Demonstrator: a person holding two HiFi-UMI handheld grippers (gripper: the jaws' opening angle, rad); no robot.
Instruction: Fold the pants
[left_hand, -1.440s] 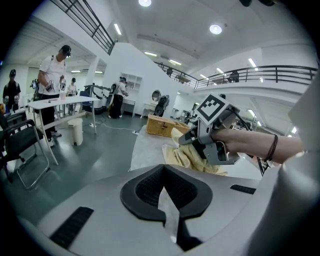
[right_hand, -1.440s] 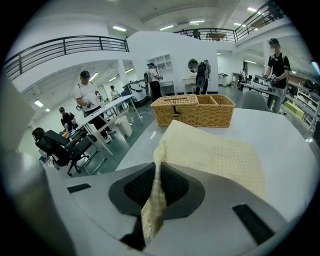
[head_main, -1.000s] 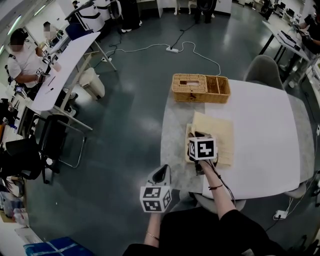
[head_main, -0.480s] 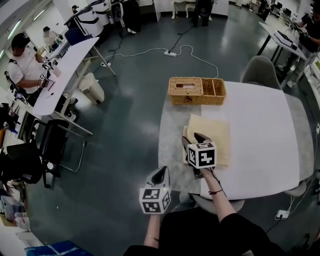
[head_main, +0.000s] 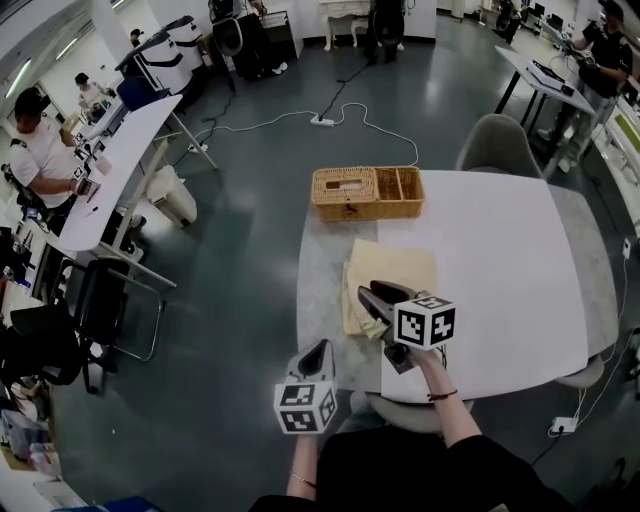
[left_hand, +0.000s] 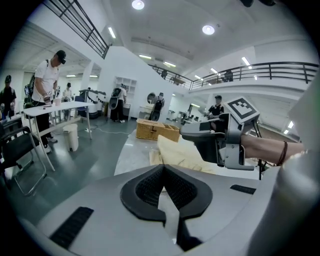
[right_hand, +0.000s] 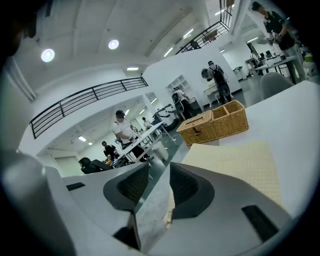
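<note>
We are hovering over folded pants (head_main: 395, 268).
Right gripper (head_main: 370, 292), fingers just narrowing, is hanging empty above them; left gripper (head_main: 322, 346) is pinching shut.

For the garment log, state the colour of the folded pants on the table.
The folded pants are pale cream; clearest in the head view.

Right gripper (right_hand: 159, 175) jaws apart, just been closing, nothing between; folded pants (right_hand: 235, 165) ahead on table (right_hand: 295, 110), wicker basket (right_hand: 215, 125) beyond.

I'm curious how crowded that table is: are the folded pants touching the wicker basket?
Apart. The head view shows a strip of bare table between the basket's near wall and the pants' far edge.
</note>
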